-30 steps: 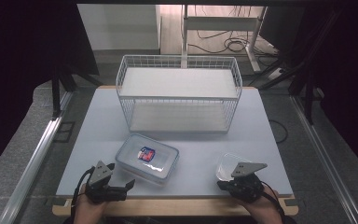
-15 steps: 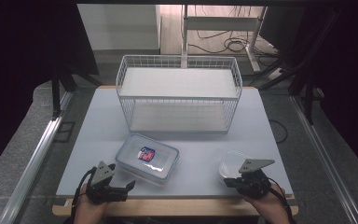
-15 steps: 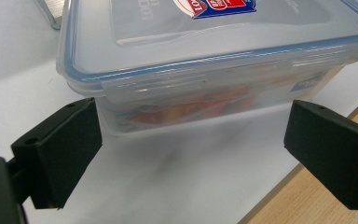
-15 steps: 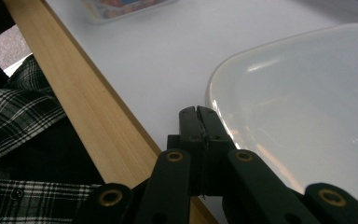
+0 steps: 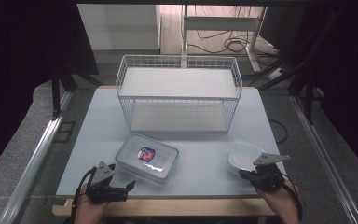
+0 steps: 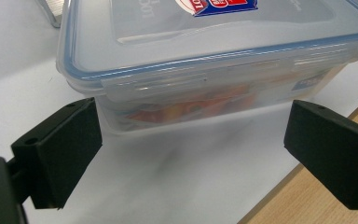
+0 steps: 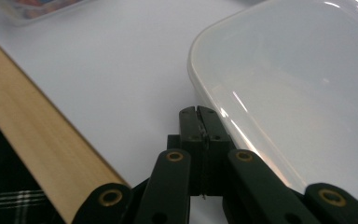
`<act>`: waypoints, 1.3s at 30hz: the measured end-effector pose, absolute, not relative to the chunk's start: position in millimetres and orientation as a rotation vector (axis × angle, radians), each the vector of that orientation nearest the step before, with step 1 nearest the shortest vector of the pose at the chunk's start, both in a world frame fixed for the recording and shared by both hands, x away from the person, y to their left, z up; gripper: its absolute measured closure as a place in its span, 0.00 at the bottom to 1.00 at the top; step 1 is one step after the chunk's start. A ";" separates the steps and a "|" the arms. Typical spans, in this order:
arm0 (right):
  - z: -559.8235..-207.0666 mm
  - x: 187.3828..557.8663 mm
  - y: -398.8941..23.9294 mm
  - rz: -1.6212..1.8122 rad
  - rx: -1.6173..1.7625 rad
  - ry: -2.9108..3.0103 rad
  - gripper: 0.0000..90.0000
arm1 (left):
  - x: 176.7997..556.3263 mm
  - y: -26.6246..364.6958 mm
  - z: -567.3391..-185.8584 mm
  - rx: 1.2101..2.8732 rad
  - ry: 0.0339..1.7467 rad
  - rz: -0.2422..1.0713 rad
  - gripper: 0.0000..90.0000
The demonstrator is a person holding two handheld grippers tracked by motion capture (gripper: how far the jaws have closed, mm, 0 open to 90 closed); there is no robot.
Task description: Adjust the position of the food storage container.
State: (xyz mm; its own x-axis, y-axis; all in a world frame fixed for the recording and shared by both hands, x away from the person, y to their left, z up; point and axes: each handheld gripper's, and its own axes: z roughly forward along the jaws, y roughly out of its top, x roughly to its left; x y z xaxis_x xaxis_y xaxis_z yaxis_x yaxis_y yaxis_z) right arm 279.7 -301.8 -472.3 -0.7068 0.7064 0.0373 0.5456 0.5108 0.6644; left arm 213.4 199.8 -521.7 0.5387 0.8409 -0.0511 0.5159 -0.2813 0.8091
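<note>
A clear lidded plastic box (image 5: 147, 158) with a red and blue label sits at the front left of the white table (image 5: 98, 121). My left gripper (image 5: 127, 190) is open at the box's near corner. In the left gripper view the box (image 6: 205, 56) lies just beyond the gripper (image 6: 191, 135), and one jaw almost touches its corner. A white empty dish (image 5: 243, 154) stands at the front right. My right gripper (image 5: 241, 173) is shut right against its near rim. In the right gripper view the closed jaws (image 7: 199, 112) have nothing between them, with the dish (image 7: 298, 84) beside them.
A white wire basket (image 5: 179, 93) with two shelves stands across the back half of the table. The wooden front edge (image 5: 177, 207) runs close under both hands. Open table surface lies between the box and the dish.
My right hand has slid to the right along the front edge, and the white dish now sits farther right too. The left gripper and the box have stayed put.
</note>
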 end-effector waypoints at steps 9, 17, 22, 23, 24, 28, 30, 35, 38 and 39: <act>-475.5 294.1 -323.3 0.968 1.156 2.415 0.99 | 213.6 199.1 -521.9 1.958 1.101 0.499 0.05; -477.0 308.0 -342.7 0.986 1.237 2.308 0.99 | 214.3 198.6 -522.8 1.965 1.107 0.495 0.05; -479.2 316.6 -351.4 0.993 1.270 2.264 0.99 | 216.3 199.2 -523.1 1.967 1.132 0.456 0.05; -481.3 320.6 -353.7 0.968 1.284 2.255 0.97 | 216.8 199.7 -523.0 1.963 1.141 0.442 0.04; -481.3 320.6 -353.7 0.968 1.284 2.255 0.97 | 217.4 200.6 -523.0 1.961 1.154 0.437 0.04; -483.0 322.8 -356.0 0.972 1.308 2.251 0.95 | 219.7 207.2 -521.8 1.951 1.180 0.401 0.02; -480.6 320.6 -352.1 0.979 1.295 2.251 0.93 | 221.5 213.6 -519.1 1.914 1.196 0.393 0.04; -480.4 317.3 -337.8 0.973 1.269 2.250 0.89 | 225.5 236.9 -513.0 1.871 1.246 0.463 0.20; -479.8 316.0 -333.1 0.976 1.257 2.251 0.91 | 233.5 254.4 -514.0 1.812 1.278 0.428 0.36; -479.0 315.0 -331.4 0.978 1.251 2.251 0.92 | 237.0 259.5 -515.1 1.789 1.280 0.413 0.44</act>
